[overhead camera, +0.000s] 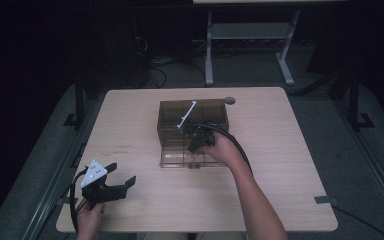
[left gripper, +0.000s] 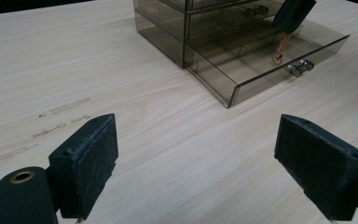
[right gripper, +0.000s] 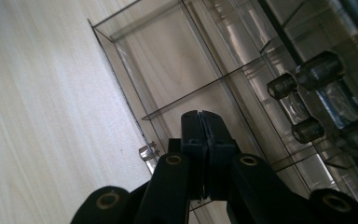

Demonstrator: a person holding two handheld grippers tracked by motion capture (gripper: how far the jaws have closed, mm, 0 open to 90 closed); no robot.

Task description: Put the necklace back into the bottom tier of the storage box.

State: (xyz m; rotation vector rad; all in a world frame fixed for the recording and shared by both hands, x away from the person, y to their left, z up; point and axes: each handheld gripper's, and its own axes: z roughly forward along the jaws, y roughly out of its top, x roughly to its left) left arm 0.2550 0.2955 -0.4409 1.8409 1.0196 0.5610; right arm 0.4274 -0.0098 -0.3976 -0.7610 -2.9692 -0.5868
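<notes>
the right gripper (overhead camera: 194,142), jaws clenched on a small brown piece (left gripper: 278,50), is hanging over the open drawer (left gripper: 265,63) of the smoky organizer (overhead camera: 192,122) mid-bench; the left gripper (overhead camera: 122,176), jaws released, is resting near the front-left corner.

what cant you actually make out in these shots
- Whatever the right gripper pinches: in the right gripper view its shut jaws cover any held thing; in the left gripper view a small tan thing hangs below it, too small to name.
- The drawer unit and its contents: the high view is dim, and the hand covers part of the open drawer.
- The left gripper, open: its body is cut off by the bottom edge.
</notes>
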